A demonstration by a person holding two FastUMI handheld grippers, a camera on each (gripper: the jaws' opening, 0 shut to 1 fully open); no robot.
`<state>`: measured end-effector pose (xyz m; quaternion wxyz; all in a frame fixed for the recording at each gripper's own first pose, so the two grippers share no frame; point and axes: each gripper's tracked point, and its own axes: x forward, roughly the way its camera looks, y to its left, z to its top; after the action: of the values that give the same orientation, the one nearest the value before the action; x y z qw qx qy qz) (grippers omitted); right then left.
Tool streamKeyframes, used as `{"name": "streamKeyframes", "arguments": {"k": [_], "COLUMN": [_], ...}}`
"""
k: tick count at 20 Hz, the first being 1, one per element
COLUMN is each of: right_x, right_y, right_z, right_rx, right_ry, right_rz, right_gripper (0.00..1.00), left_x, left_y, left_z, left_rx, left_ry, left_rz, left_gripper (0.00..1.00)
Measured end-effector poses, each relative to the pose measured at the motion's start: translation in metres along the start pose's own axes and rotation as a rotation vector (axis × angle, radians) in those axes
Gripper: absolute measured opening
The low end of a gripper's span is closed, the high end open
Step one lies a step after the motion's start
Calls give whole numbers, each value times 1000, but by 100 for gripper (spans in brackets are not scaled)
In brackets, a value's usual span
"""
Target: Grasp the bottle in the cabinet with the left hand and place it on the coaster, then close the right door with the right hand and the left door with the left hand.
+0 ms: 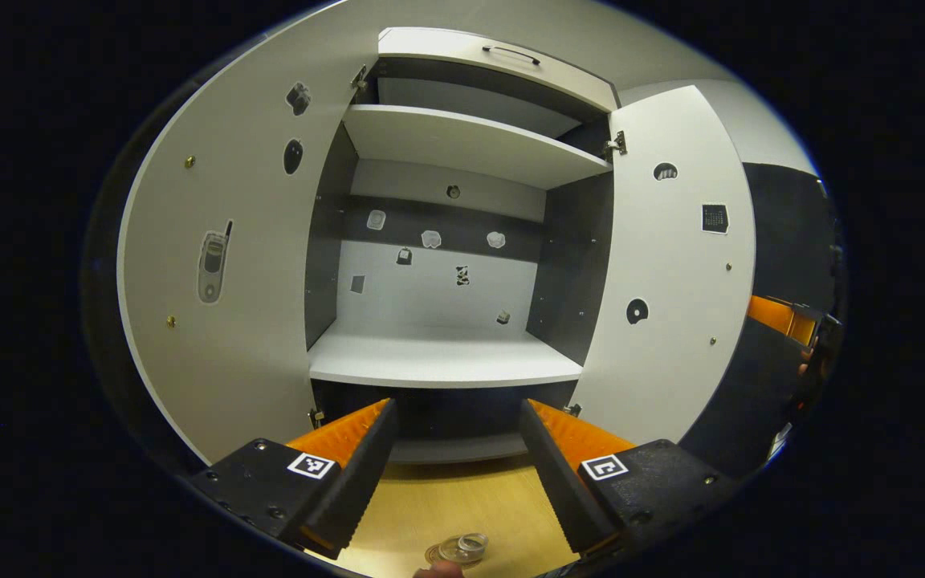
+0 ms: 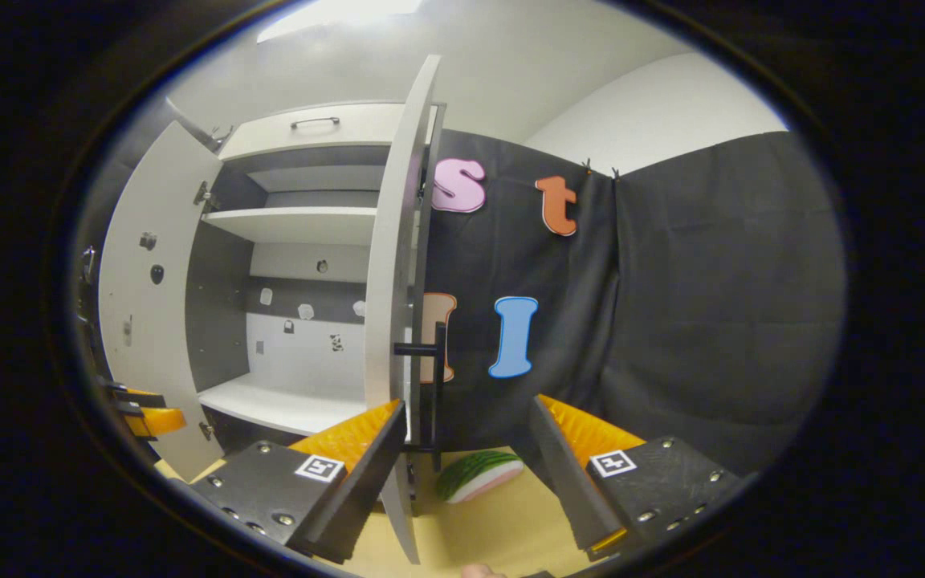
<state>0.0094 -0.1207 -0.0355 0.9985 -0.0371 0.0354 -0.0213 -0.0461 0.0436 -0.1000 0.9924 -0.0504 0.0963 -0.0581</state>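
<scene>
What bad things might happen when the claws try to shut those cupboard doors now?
1. The right door stands edge-on just left of the open right claw. A push on its thin edge might slip off.
2. The watermelon slice toy lies on the table near that door's foot; the claw might knock it.
3. The clear bottle sits right below the open left claw; reaching for the left door might tip it.

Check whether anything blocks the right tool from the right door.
Nothing visible does. The right tool is open, with the right door edge-on directly ahead. The watermelon slice lies on the door's outer side, off its closing swing.
</scene>
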Motion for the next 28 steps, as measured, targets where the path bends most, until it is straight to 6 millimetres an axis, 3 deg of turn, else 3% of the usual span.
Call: {"name": "streamKeyframes", "arguments": {"k": [2,3,10,15,16,20,21,24,25,28], "right_x": [0,-1,-1,1,2,6,8,14,16,24], "right_y": [5,10,52,75,79,101,107,127,134,157], "right_z": [0,0,-1,-1,-1,-1,-2,-1,-1,-4], "right_rx": [6,6,31,43,47,56,58,63,67,87], "right_ry": [3,2,7,12,13,14,15,12,12,21], "right_rz": [21,33,138,196,206,251,262,297,308,368], "right_gripper": [99,96,96,99,93,96,93,99,99,96], "left_x": [-2,-3,-16,-13,-15,-23,-26,-34,-37,-49], "left_y": [1,2,15,28,30,40,43,53,56,67], "left_z": [2,4,7,6,6,8,10,11,12,12], "left_rx": [-5,-4,6,-14,-16,-11,-12,-13,-12,-14], "left_ry": [-3,-7,-17,-20,-22,-28,-32,-42,-44,-50], "left_rz": [2,5,44,80,86,116,123,155,168,202], "left_gripper": [96,96,96,96,96,96,96,92,96,96]}}
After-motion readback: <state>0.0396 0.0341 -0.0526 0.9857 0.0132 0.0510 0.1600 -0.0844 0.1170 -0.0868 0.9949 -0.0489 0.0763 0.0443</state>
